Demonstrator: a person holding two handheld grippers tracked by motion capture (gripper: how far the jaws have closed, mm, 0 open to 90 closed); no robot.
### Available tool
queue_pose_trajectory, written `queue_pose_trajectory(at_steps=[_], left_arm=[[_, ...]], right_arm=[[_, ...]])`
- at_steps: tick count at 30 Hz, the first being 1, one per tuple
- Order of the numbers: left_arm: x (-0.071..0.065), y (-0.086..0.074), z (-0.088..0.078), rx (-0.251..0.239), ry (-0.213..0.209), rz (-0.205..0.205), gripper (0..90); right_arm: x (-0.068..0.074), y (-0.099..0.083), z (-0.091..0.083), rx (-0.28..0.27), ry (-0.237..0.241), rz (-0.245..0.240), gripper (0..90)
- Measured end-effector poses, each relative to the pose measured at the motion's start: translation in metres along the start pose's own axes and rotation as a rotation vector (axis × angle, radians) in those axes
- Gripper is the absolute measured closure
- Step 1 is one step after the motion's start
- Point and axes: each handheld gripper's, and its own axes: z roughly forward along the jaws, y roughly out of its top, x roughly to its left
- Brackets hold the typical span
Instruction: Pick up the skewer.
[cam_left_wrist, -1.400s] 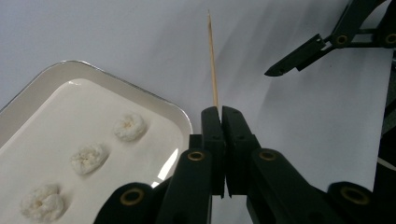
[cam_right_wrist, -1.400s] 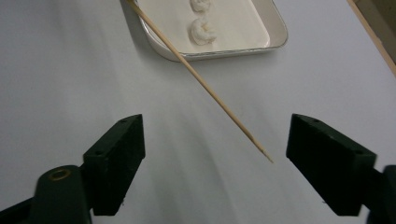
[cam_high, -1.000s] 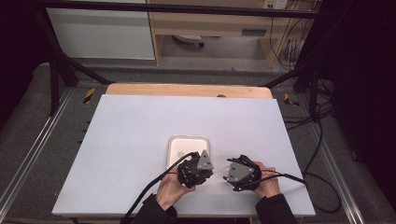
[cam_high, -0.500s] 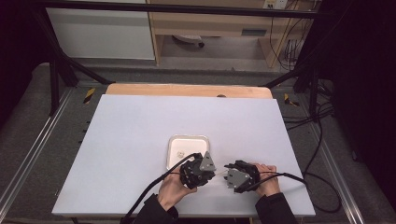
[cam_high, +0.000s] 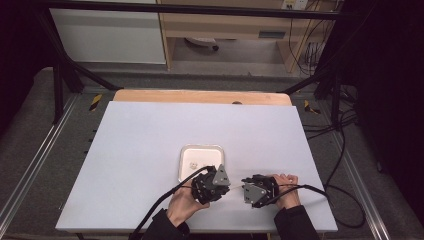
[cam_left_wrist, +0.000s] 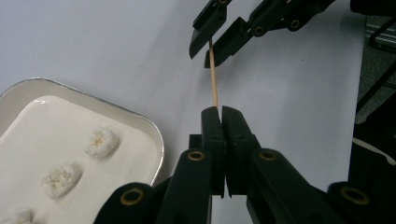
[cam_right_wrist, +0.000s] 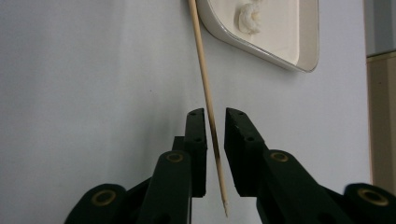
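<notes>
Pale blue-white and flat, the counter (cam_high: 150, 150) carries one shallow white rectangular tray with a metal rim (cam_high: 201, 151) near its front edge, and both forearms reach in from the near side, hands low and close together just in front of that tray. One thin wooden skewer (cam_left_wrist: 214, 79) spans the gap: the left tool (cam_left_wrist: 221, 112) is clenched on one end, while the right tool (cam_right_wrist: 215, 116) is released, jaws parted with the stick between them. Three small white crumbly lumps (cam_left_wrist: 101, 142) lie in the tray.
</notes>
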Motion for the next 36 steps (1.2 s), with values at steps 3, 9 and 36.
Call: queue_pose_trajectory(at_steps=[3,9,36], left_arm=[[0.001,-0.001,0.000,-0.001,-0.003,-0.004,88.3],[0.003,-0.002,0.000,-0.001,-0.003,-0.009,88.2],[0.003,0.014,0.025,0.280,0.002,0.051,87.3]], right_arm=[[0.001,0.000,-0.001,-0.003,-0.001,-0.011,84.4],[0.002,0.000,-0.002,0.000,-0.003,-0.055,87.5],[0.005,0.011,0.002,0.072,0.001,-0.180,88.9]])
